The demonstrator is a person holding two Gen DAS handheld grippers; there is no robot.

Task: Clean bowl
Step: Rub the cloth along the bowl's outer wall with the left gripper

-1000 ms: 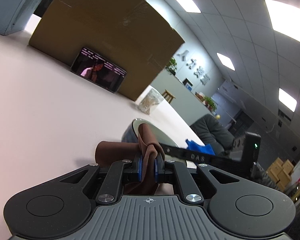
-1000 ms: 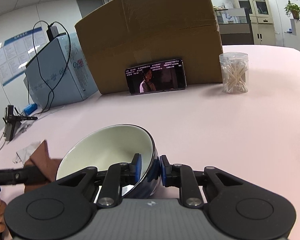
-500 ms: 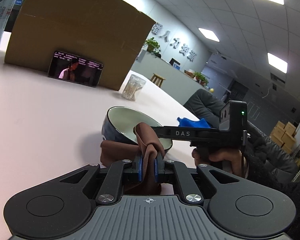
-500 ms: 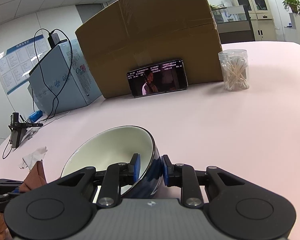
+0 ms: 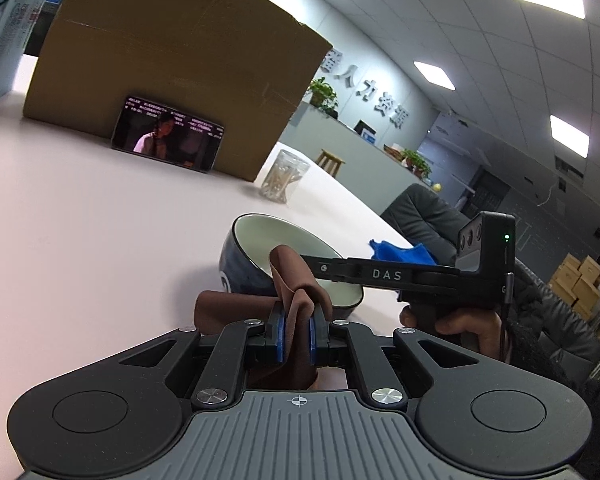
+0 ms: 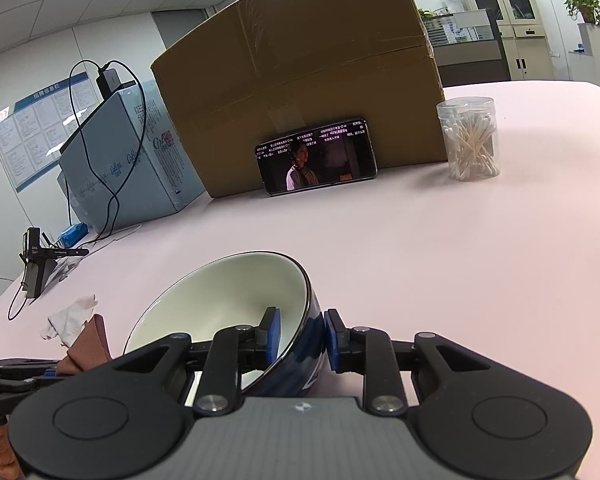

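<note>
At about six o'clock on the pink table [image 6: 440, 248], the right gripper [image 6: 298, 338] is straddling the tilted bowl [image 6: 220, 300] rim, jaws easing apart, while the left gripper [image 5: 296, 330] is clenching the brown cloth [image 5: 296, 284] beside it, wiping apparently finishing or pausing.

Pale pink table [image 6: 440, 264]. On it: big cardboard box [image 6: 300, 72] at the back, phone [image 6: 316, 158] leaning on its front, clear jar of cotton swabs [image 6: 470, 144] right of it, light-blue box [image 6: 128, 168] left, crumpled tissue [image 6: 70, 316], bowl [image 6: 236, 304] tilted near the front.
</note>
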